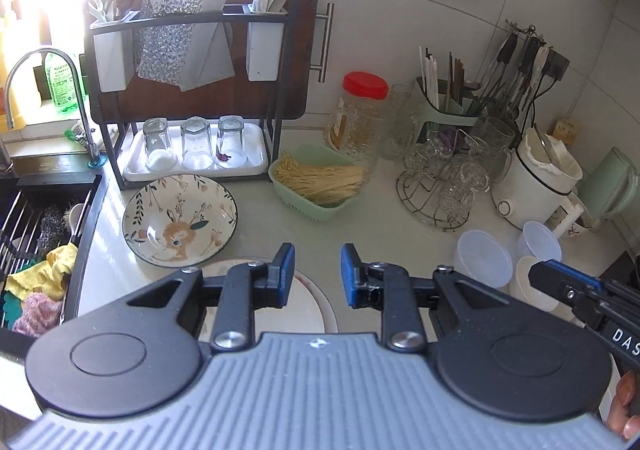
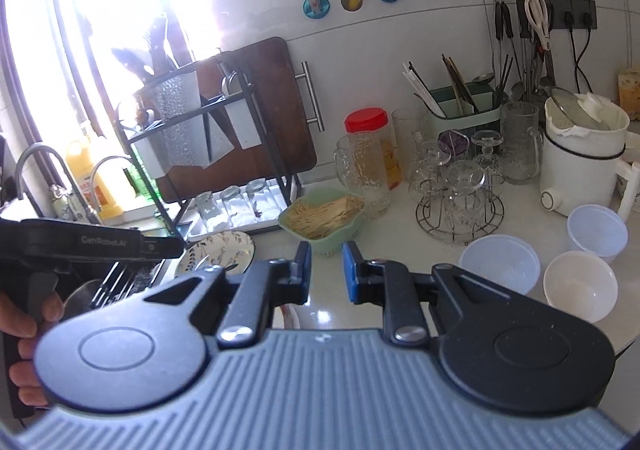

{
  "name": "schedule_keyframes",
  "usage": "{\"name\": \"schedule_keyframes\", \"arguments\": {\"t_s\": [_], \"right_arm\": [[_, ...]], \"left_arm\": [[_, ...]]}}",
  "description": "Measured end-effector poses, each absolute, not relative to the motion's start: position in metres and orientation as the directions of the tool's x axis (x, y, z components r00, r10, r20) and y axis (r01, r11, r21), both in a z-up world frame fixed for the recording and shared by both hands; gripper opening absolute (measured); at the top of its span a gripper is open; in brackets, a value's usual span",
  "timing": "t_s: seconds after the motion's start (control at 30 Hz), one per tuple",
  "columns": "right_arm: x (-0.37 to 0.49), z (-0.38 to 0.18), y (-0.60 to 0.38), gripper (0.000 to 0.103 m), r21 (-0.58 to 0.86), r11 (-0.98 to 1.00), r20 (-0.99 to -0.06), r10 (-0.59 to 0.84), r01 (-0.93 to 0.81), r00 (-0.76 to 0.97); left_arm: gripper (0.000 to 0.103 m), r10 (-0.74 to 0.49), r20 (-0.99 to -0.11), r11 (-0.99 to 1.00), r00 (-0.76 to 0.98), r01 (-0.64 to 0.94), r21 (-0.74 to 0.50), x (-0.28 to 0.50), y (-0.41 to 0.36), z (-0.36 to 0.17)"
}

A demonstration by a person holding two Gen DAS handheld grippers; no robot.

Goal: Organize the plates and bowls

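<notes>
A floral plate with a rabbit design [image 1: 180, 219] [image 2: 224, 250] lies on the counter by the sink. Nearer to me lies a plain white plate [image 1: 308, 302], partly hidden under my left gripper [image 1: 318, 254]. That gripper hovers above it, jaws apart and empty. A white bowl [image 2: 580, 286] [image 1: 532, 282] stands at the right beside two translucent plastic tubs [image 2: 500, 262] [image 2: 598, 232]. My right gripper [image 2: 327, 250] hangs over the bare counter between the plates and the tubs. Its pads are drawn close, with only a narrow slit and nothing in it.
A black dish rack with a white tray [image 1: 256, 167] of three upturned glasses stands behind the floral plate. A green basket of noodles [image 1: 320, 181], a red-lidded jar [image 1: 360, 117], a wire stand of glasses [image 1: 440, 185] and a white pot [image 1: 540, 177] crowd the back. The sink [image 1: 36, 230] lies left.
</notes>
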State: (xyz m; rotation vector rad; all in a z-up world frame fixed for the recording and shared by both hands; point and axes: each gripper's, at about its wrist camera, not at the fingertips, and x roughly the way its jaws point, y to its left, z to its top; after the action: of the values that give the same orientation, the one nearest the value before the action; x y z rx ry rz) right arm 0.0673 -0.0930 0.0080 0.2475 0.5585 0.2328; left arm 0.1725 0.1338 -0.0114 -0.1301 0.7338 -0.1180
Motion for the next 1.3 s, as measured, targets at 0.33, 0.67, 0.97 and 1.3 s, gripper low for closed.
{"name": "schedule_keyframes", "arguments": {"t_s": [0.33, 0.67, 0.97, 1.3], "right_arm": [[0.033, 0.001, -0.097, 0.021, 0.313, 0.929, -0.495, 0.338, -0.199, 0.800], [0.022, -0.014, -0.093, 0.021, 0.307, 0.925, -0.532, 0.363, -0.226, 0.765], [0.025, -0.014, -0.090, 0.021, 0.297, 0.919, -0.522, 0.385, -0.260, 0.761], [0.034, -0.017, -0.085, 0.021, 0.296, 0.916, -0.539, 0.395, -0.272, 0.744]], "left_arm": [[0.028, -0.148, -0.642, 0.985, 0.752, 0.054, -0.163, 0.119, 0.114, -0.008], [0.028, -0.132, -0.682, 0.986, 0.719, 0.023, -0.166, 0.100, 0.114, -0.020], [0.028, -0.093, -0.714, 0.986, 0.694, -0.037, -0.164, 0.098, 0.120, -0.026], [0.028, -0.064, -0.728, 0.985, 0.683, -0.074, -0.156, 0.101, 0.126, -0.032]]}}
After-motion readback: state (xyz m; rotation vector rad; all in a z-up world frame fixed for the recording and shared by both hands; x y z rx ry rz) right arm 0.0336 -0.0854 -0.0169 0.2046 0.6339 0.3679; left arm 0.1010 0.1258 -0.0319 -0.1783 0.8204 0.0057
